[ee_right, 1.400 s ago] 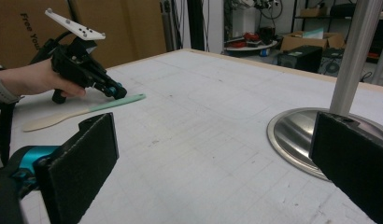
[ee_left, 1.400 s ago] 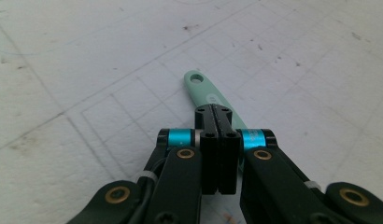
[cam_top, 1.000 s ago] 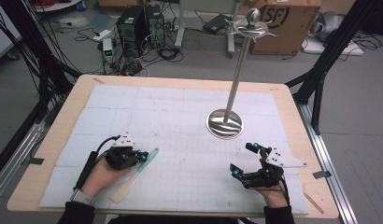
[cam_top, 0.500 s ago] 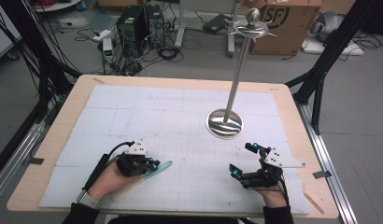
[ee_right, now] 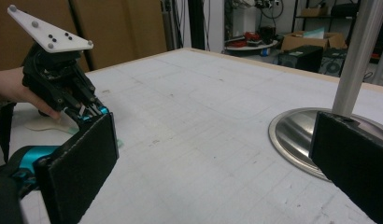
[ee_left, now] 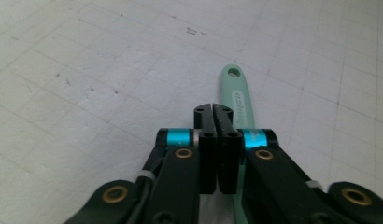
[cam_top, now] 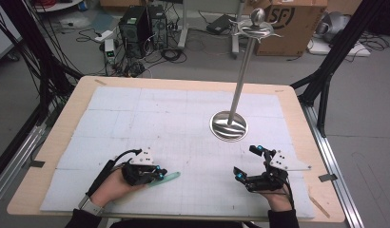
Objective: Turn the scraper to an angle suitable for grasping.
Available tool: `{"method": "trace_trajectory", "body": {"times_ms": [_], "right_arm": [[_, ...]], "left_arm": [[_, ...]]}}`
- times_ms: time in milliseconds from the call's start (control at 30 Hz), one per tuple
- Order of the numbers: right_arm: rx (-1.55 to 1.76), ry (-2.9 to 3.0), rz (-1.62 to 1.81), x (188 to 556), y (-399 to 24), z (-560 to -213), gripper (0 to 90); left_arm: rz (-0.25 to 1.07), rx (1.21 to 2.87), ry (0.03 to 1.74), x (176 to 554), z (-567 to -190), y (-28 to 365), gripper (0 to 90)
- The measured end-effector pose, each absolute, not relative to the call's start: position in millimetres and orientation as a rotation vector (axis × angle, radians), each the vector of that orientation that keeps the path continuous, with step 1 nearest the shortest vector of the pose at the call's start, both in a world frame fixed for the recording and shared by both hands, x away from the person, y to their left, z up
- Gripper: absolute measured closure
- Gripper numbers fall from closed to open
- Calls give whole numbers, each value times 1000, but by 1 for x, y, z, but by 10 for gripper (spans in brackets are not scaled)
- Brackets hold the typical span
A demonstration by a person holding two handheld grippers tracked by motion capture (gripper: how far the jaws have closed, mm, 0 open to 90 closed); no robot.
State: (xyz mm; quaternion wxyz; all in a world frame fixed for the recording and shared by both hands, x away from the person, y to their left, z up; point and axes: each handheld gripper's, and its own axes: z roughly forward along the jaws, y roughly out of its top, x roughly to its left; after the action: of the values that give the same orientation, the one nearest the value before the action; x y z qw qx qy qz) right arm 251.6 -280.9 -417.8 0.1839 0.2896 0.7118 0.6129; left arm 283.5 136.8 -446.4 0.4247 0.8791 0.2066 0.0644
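A mint-green utensil handle lies flat on the white gridded mat at the counter's near left, its holed end pointing away. The left gripper sits just over it, jaws pressed together, apparently empty. The right gripper rests near right, jaws wide apart, beside the metal stand.

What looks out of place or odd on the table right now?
Nothing stands out. The metal stand is upright on the mat, and a mint-green handled utensil lies flat under the left gripper. No spill or damage shows.
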Motion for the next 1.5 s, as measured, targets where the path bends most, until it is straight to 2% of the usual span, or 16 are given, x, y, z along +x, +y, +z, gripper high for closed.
{"method": "trace_trajectory", "body": {"times_ms": [33, 67, 100, 133, 167, 200, 300, 333, 400, 433, 567, 667, 933, 1300, 1433, 1500], "right_arm": [[817, 2007, 1728, 252, -281, -418, 2], [818, 2006, 1729, 252, -281, -418, 2], [818, 2006, 1729, 252, -281, -418, 2], [815, 2001, 1732, 252, -282, -418, 2], [815, 2001, 1732, 252, -282, -418, 2], [818, 2004, 1732, 252, -282, -418, 2], [821, 2004, 1733, 252, -282, -418, 2], [821, 2004, 1733, 252, -282, -418, 2], [821, 2005, 1734, 252, -283, -418, 2], [821, 2005, 1733, 252, -283, -418, 2], [826, 2004, 1731, 252, -283, -418, 2], [825, 2008, 1730, 252, -283, -419, 2], [829, 2019, 1717, 253, -282, -420, 2], [832, 2032, 1708, 253, -281, -421, 2], [827, 2032, 1707, 254, -281, -421, 2], [830, 2036, 1698, 255, -281, -421, 2]], "left_arm": [[169, 2195, 524, 284, -446, 137, 782], [173, 2184, 528, 284, -446, 138, 670], [182, 2168, 537, 284, -445, 139, 670], [187, 2158, 538, 284, -444, 140, 557], [186, 2146, 539, 283, -443, 141, 557], [199, 2133, 534, 282, -443, 142, 482], [225, 2106, 542, 279, -440, 144, 395], [241, 2103, 553, 277, -438, 145, 395], [259, 2103, 539, 274, -437, 149, 309], [274, 2098, 533, 273, -436, 150, 196], [276, 2039, 544, 270, -429, 162, 152], [286, 2014, 538, 266, -424, 171, 72], [249, 1990, 526, 254, -417, 196, 58], [252, 2027, 514, 250, -416, 204, 50], [237, 2069, 499, 250, -419, 201, 133], [227, 2087, 502, 253, -420, 199, 139]]}}
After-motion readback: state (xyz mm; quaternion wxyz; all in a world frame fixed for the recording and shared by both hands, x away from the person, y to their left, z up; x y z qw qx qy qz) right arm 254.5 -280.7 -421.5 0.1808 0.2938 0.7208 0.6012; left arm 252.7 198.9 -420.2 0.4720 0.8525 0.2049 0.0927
